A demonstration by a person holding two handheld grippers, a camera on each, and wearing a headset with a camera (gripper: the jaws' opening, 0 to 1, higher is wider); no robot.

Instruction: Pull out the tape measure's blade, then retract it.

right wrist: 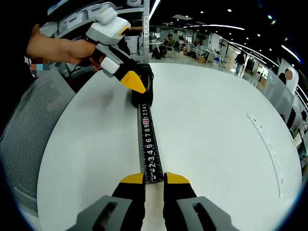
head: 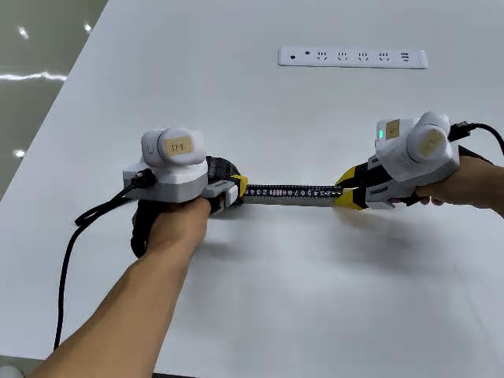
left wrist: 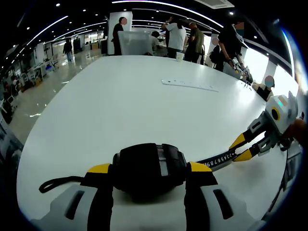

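The black tape measure case rests on the white table, held between the yellow-tipped jaws of my left gripper. Its blade runs out to the right, numbers showing, a short length drawn. My right gripper is shut on the blade's end. A black wrist strap trails from the case.
A white power strip lies at the table's far side. A black cable hangs from the left gripper toward the near left edge. Several people stand beyond the table. A grey mesh chair sits beside the table.
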